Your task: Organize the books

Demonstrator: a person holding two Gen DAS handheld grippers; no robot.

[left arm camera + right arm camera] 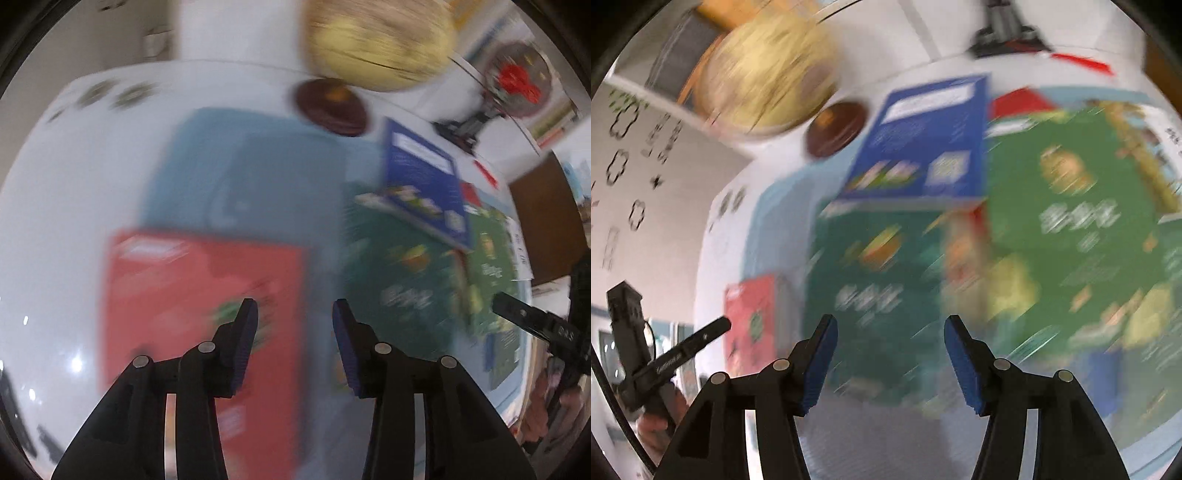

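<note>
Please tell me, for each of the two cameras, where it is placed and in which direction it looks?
Left wrist: sits on the left tool, looks steeply down at the red book on the white table; own open fingers show, the right tool at the edge.
Right wrist: sits on the right tool, looks steeply down at green books; own open fingers show, the left tool at the edge.
Shared: blue book, globe.

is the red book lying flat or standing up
Lying flat: the red book shows its whole cover face up on the white table, beside the teal mat.
</note>
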